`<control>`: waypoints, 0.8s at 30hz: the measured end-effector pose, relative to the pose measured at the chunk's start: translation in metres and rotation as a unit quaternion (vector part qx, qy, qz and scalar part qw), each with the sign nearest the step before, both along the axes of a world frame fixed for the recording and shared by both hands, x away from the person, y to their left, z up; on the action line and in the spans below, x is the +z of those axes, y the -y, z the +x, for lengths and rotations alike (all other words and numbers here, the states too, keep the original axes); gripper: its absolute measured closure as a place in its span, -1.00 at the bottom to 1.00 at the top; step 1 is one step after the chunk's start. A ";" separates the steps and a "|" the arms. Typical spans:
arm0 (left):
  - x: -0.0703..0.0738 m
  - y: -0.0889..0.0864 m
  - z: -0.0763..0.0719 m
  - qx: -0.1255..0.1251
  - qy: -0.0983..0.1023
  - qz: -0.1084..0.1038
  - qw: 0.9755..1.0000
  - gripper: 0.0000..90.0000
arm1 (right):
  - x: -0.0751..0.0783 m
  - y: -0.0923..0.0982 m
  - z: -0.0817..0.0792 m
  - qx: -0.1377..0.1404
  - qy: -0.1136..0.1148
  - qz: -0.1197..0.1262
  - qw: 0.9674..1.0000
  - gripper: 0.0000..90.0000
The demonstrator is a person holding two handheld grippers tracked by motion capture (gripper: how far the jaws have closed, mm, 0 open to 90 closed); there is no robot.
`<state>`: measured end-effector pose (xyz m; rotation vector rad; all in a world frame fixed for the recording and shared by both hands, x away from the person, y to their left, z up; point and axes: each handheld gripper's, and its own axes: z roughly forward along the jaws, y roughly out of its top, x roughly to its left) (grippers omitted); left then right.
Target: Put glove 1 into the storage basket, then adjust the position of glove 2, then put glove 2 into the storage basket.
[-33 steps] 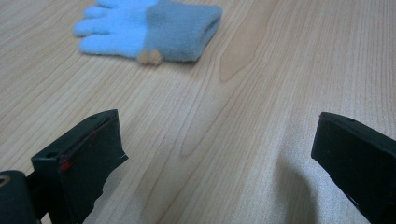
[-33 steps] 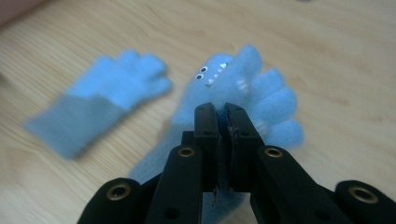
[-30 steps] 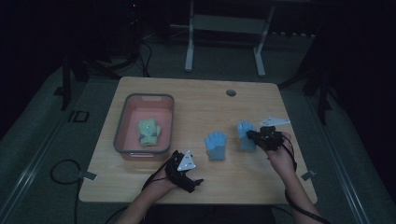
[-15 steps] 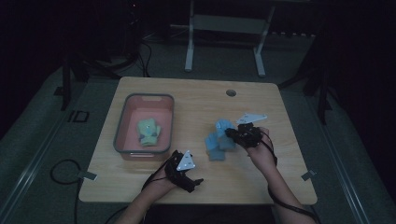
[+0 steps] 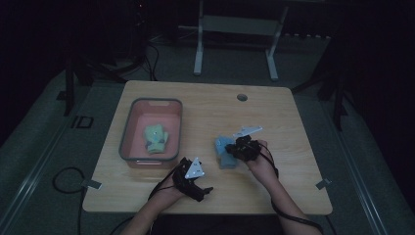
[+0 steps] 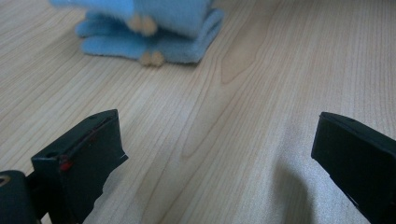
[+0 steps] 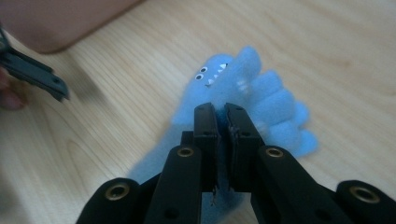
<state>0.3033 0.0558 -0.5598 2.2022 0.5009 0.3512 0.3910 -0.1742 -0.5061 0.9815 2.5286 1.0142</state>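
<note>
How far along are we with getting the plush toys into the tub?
Done: one greenish toy lies in the pink tub. In hand: the right gripper is shut on a blue toy, carrying it over another blue toy on the table. Left: both blue ones. The left gripper rests open.

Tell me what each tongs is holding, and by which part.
Right tongs pinch a blue plush toy at its near edge; which part cannot be told. Left tongs stand open, holding nothing.
</note>
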 end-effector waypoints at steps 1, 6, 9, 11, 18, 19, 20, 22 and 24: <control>0.000 0.000 0.000 0.000 0.000 0.001 1.000 -0.95 | -0.003 0.000 0.001 -0.004 -0.005 -0.004 1.000 0.87; 0.000 0.001 0.000 0.000 -0.001 0.001 1.000 -0.95 | -0.018 -0.001 0.005 -0.006 -0.020 -0.014 1.000 0.86; 0.000 0.001 0.000 -0.001 0.001 0.001 1.000 -0.95 | -0.022 -0.002 0.006 -0.005 -0.026 -0.015 1.000 0.78; 0.000 0.000 0.000 -0.002 0.004 0.001 1.000 -0.95 | -0.020 -0.001 0.006 -0.005 -0.021 -0.014 1.000 0.66; 0.005 0.000 -0.002 -0.006 0.012 -0.017 1.000 -0.95 | -0.001 0.013 0.001 -0.001 -0.009 0.015 1.000 0.17; 0.006 0.000 -0.002 -0.006 0.014 -0.019 1.000 -0.95 | 0.001 0.015 0.000 0.000 -0.009 0.020 1.000 0.03; 0.007 0.001 -0.002 -0.008 0.014 -0.021 1.000 -0.95 | 0.002 0.018 0.000 0.002 -0.010 0.025 1.000 -0.07; 0.008 0.001 -0.002 -0.007 0.014 -0.028 0.999 -0.93 | 0.003 0.023 -0.001 0.003 -0.013 0.032 0.999 -0.27; 0.008 0.002 -0.003 -0.008 0.012 -0.030 0.999 -0.92 | 0.003 0.026 -0.002 0.010 -0.013 0.035 0.999 -0.36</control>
